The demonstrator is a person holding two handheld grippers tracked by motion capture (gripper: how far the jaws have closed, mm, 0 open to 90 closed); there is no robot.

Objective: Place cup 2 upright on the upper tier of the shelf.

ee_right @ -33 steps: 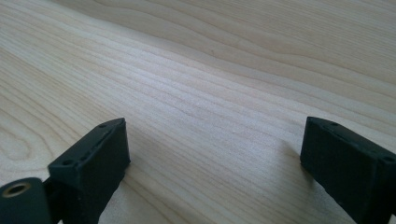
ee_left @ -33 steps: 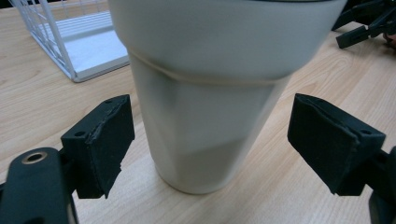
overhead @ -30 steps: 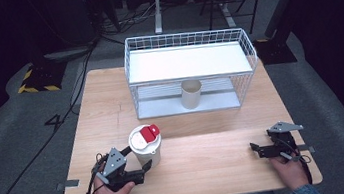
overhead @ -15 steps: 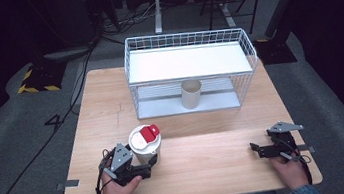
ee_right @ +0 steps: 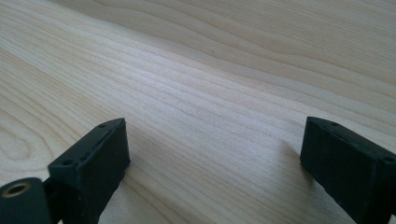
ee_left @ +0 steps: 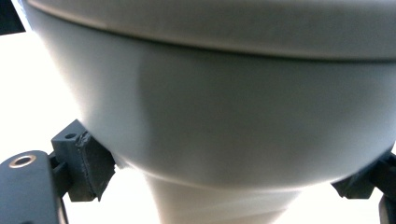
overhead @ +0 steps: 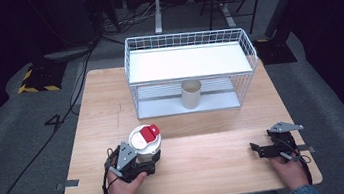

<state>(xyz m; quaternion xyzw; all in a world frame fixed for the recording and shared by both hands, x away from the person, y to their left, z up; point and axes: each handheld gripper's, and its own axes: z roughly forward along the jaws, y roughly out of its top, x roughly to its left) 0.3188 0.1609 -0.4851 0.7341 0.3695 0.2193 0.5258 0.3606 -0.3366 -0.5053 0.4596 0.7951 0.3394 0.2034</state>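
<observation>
Now, from above, the left gripper (overhead: 138, 163) has closed in on the white cup (overhead: 145, 146) near the surface's (overhead: 207, 148) front edge; its own view shows fingers (ee_left: 86, 158) hugging the cup's sides, seemingly a grasp; the right gripper (ee_right: 212, 172) rests wide, empty.

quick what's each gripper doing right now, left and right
Left gripper: jaws on either side of the white cup with the red-tabbed lid; whether they are clamped cannot be told.
Right gripper: open, holding nothing, over the wooden table.
</observation>
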